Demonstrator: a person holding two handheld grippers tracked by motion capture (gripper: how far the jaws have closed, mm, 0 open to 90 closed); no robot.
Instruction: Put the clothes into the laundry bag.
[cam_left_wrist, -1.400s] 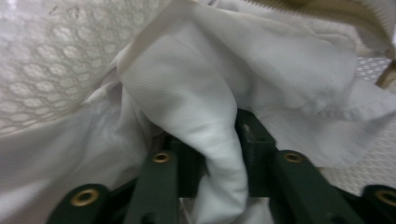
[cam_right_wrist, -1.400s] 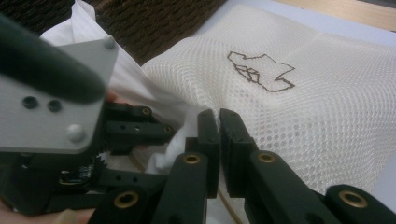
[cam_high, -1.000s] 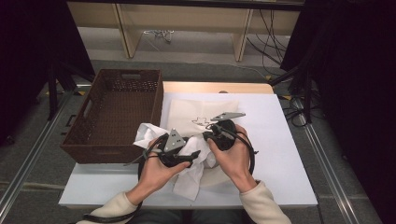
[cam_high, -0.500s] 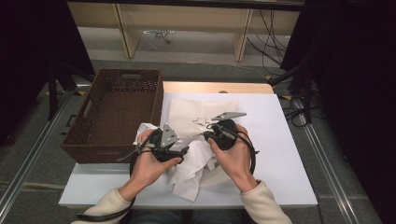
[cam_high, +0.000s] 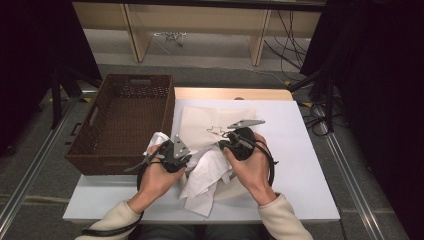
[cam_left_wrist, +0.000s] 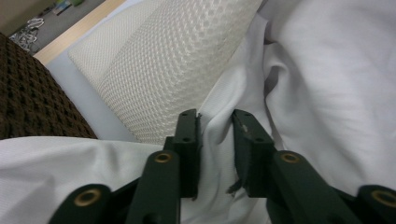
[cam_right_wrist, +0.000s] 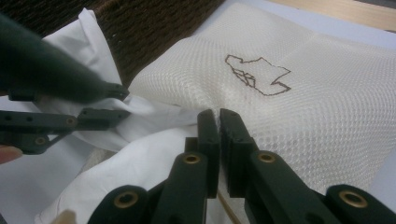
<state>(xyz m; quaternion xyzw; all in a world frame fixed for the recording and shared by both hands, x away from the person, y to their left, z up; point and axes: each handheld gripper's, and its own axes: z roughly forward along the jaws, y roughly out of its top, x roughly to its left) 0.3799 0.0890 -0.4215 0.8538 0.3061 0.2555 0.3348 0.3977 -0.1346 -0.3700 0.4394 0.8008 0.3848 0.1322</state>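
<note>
A crumpled white cloth (cam_high: 207, 175) lies at the table's front middle, partly over a cream mesh bag (cam_high: 200, 122) with a brown outline drawing. My left gripper (cam_high: 187, 152) sits at the cloth's left part. Its jaws (cam_left_wrist: 215, 116) have just been closing, and a fold of the white cloth (cam_left_wrist: 327, 93) is pinched between them. My right gripper (cam_high: 222, 145) is shut, its tips (cam_right_wrist: 218, 112) nipping the near edge of the mesh bag (cam_right_wrist: 317, 116), which puckers there. The left gripper's jaws (cam_right_wrist: 119, 100) reach in beside it over the cloth (cam_right_wrist: 140, 158).
A brown wicker basket (cam_high: 120, 165) stands on the left, its wall close to my left gripper and seen dark (cam_left_wrist: 28, 93) beside the mesh bag (cam_left_wrist: 177, 60). The white table (cam_high: 300, 150) stretches bare to the right. Cables and shelf legs lie on the floor beyond.
My left gripper has shifted a little to the left and away from me on the cloth. The right hand has stayed where it was.
</note>
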